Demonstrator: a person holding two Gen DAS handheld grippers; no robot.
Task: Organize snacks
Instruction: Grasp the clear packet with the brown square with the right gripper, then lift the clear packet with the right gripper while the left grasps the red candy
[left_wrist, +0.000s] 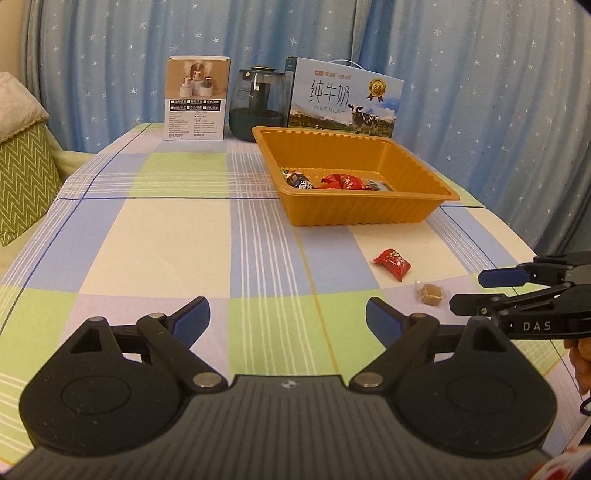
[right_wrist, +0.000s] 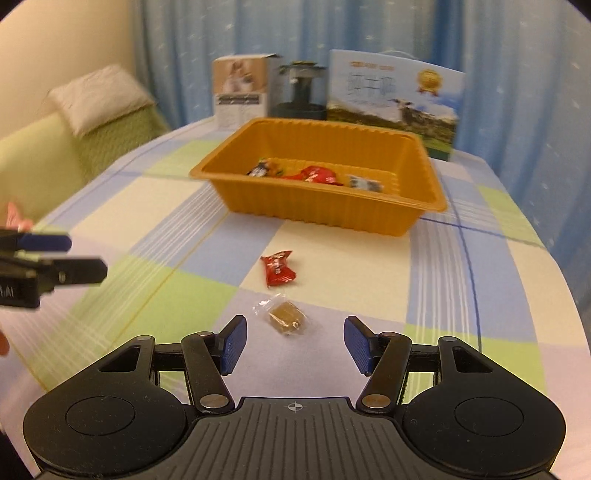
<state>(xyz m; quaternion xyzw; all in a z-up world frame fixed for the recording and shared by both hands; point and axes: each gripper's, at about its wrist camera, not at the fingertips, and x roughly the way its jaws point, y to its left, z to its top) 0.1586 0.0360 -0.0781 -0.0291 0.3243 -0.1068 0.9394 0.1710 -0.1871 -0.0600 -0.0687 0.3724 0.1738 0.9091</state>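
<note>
An orange ribbed tray (left_wrist: 369, 212) (right_wrist: 314, 212) on the checked tablecloth holds several wrapped candies (left_wrist: 336, 181) (right_wrist: 314, 173). In front of it lie a red wrapped candy (left_wrist: 392, 264) (right_wrist: 279, 267) and a brown candy in clear wrap (left_wrist: 431, 294) (right_wrist: 286, 316). My right gripper (right_wrist: 293, 326) (left_wrist: 469, 291) stands open, low over the cloth, with the brown candy just ahead of its blue pads and untouched. My left gripper (left_wrist: 288, 314) (right_wrist: 86, 258) is wide open and empty, to the left of both loose candies.
Behind the tray stand a milk carton box (left_wrist: 343, 99), a dark glass jar (left_wrist: 258, 103) and a beige product box (left_wrist: 195, 98). A green sofa with a cushion (left_wrist: 22, 177) is on the left. Blue starred curtains hang behind. The table's edge curves away at the right.
</note>
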